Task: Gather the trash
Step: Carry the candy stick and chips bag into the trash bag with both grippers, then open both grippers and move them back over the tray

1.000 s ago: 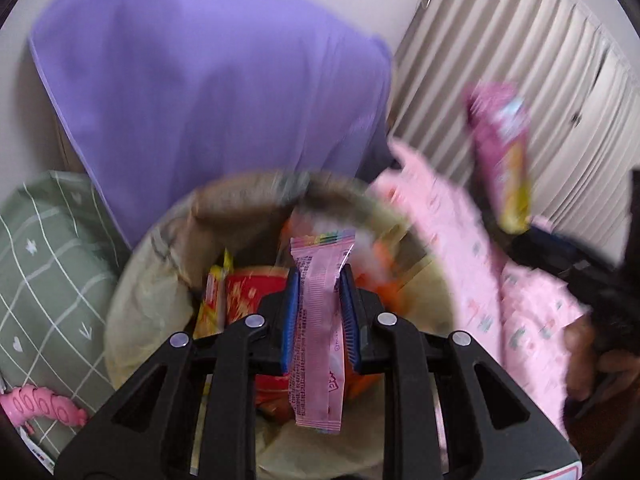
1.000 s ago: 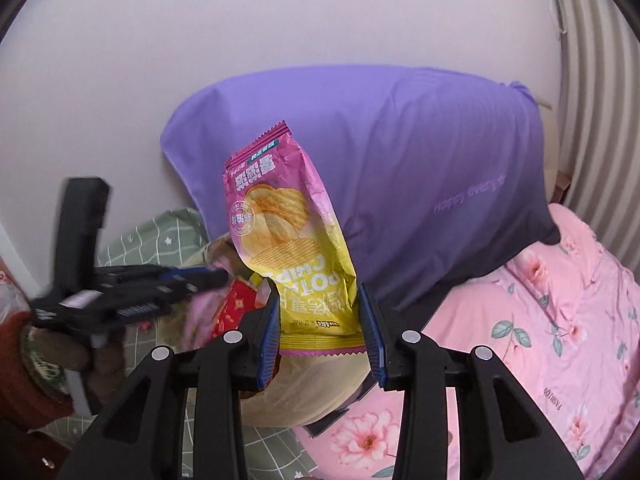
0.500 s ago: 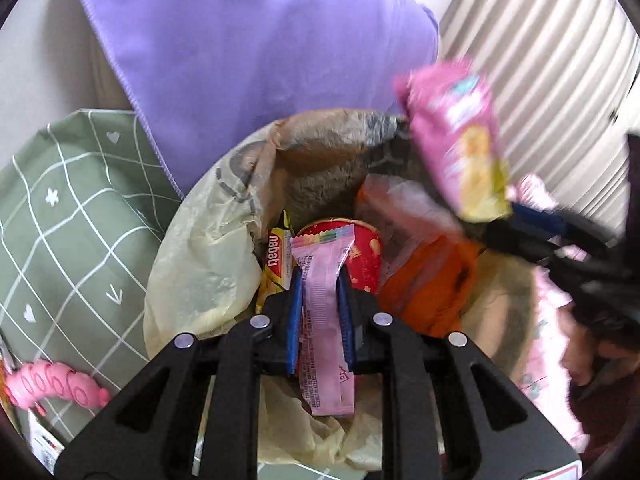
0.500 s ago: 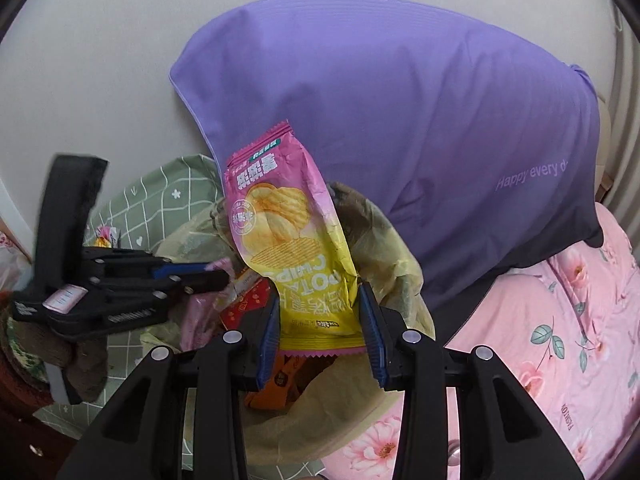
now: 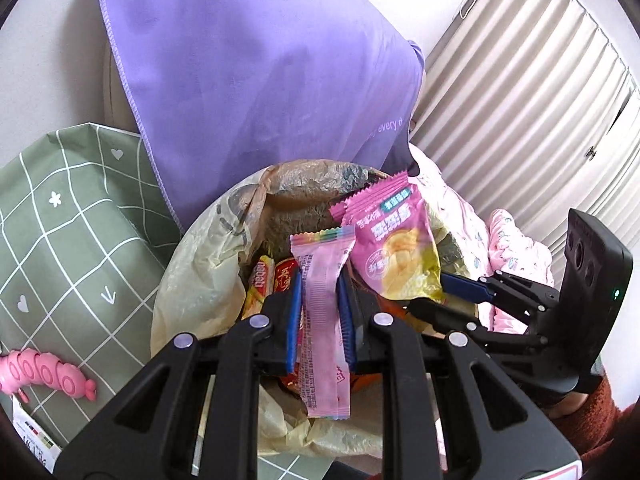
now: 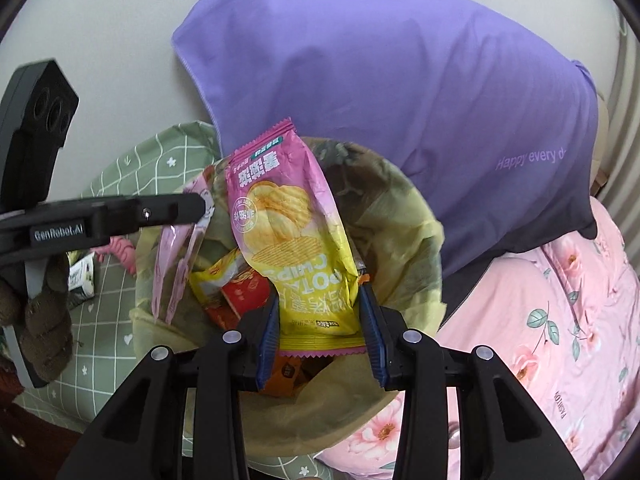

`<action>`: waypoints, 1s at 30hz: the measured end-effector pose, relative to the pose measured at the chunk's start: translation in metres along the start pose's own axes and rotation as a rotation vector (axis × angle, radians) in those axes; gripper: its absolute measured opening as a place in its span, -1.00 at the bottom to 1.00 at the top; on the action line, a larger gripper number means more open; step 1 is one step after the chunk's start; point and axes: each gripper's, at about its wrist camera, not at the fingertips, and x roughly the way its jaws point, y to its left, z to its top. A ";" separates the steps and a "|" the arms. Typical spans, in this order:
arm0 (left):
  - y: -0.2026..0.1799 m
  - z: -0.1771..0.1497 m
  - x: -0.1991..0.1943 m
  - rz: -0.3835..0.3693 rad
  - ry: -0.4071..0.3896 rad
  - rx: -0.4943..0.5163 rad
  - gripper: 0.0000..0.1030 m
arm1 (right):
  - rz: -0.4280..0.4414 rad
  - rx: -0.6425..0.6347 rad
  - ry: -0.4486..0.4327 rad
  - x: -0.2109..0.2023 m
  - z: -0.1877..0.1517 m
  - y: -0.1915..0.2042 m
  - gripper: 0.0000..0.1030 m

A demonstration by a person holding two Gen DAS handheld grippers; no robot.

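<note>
Over the open trash bag [image 5: 200,264], the left gripper [image 5: 319,320] is clenched on a slim pink wrapper [image 5: 322,320]. At two o'clock from it, the right gripper [image 6: 320,334] clamps a pink-and-yellow chip bag [image 6: 292,232] above the same opening. Farther back, at twelve o'clock, a purple pillow [image 6: 400,92] leans against the wall.

Glossy foil-plastic chip bag [image 6: 296,236] and pink wrapper [image 5: 322,320]; thin crinkled plastic bin liner [image 5: 200,264] (faintly shiny); smooth matt purple cloth [image 5: 260,80]; matt black plastic gripper arms.
</note>
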 end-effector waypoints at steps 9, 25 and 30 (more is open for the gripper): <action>-0.004 -0.012 -0.005 -0.004 -0.003 0.002 -0.68 | 0.016 0.042 -0.008 -0.007 -0.004 -0.003 -0.30; 0.014 -0.014 0.008 -0.004 0.019 -0.061 -0.35 | 0.024 0.101 -0.101 -0.009 -0.010 0.002 -0.25; 0.018 -0.019 -0.006 -0.011 -0.017 -0.083 -0.04 | 0.017 0.098 -0.104 -0.013 -0.014 0.004 -0.14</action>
